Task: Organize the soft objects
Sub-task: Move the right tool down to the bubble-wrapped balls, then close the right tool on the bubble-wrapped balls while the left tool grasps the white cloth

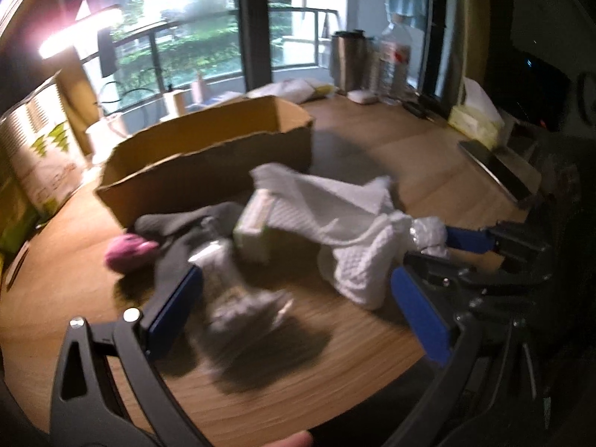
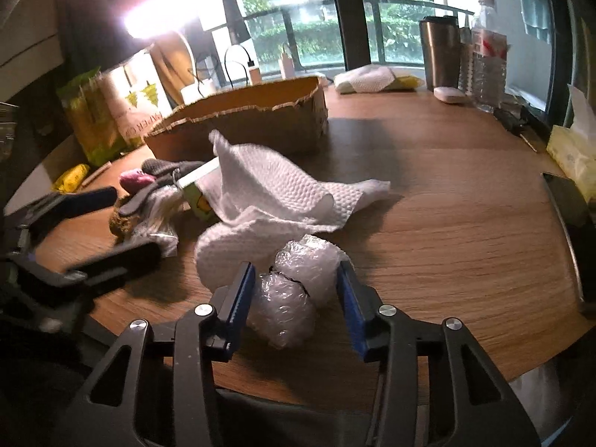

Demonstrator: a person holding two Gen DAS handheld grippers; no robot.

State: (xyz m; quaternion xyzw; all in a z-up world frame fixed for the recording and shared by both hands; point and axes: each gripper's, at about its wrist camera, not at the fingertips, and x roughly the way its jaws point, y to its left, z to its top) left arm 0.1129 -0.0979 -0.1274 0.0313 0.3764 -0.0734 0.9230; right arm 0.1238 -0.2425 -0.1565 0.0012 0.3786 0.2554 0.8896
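Bubble wrap (image 2: 294,283) is bracketed, not yet pinched, by right hand-held gripper (image 2: 296,290); left hand-held gripper (image 1: 294,309) spread, empty; squeeze, then cardboard box (image 2: 242,126).

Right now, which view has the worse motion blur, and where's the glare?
Left wrist view: worse, grey bundle between the left hand-held gripper fingers smeared, lamp glare upper left. Right wrist view: sharper, bubble wrap crisp between the right hand-held gripper fingers, lamp flare upper left.
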